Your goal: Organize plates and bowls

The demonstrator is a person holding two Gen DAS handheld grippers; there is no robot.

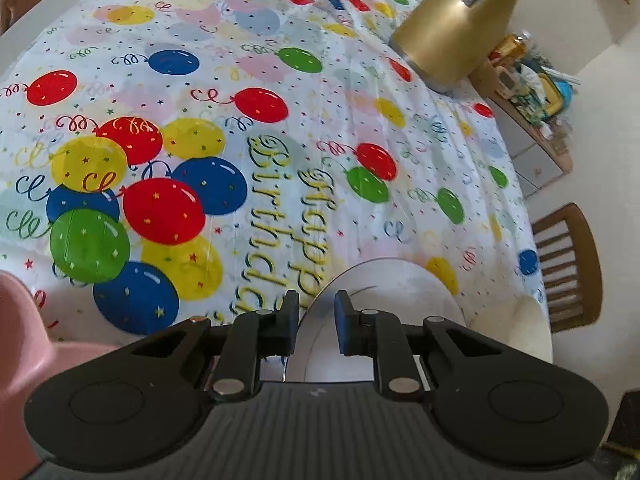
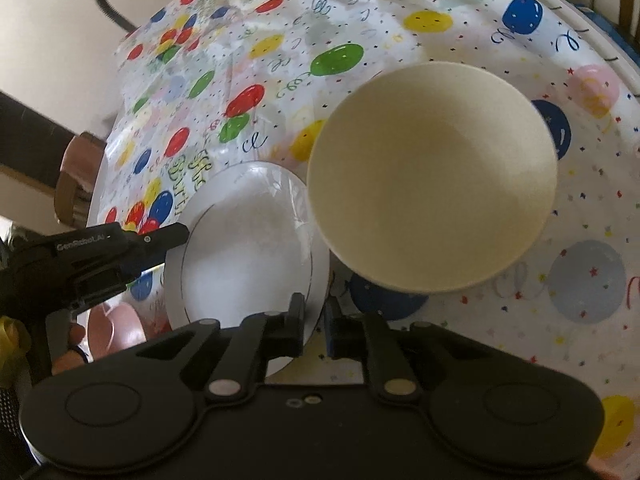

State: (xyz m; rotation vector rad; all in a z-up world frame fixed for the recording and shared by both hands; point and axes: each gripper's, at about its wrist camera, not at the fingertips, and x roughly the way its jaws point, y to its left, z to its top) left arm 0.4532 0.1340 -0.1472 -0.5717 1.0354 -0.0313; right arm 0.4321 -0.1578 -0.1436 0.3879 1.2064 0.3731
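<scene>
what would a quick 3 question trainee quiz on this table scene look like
1. True or false: the cream bowl is stacked on the white plate.
2. Which gripper's fingers straddle the plate's rim? A) left gripper only B) right gripper only C) both
3. Fill in: the gold jug stands on the ____ tablecloth.

Key
1. False. The bowl sits beside the plate, on the cloth.
2. C. Each wrist view shows the plate edge between that gripper's fingers, with a gap left, so neither looks clamped.
3. Balloon-printed birthday.
</scene>
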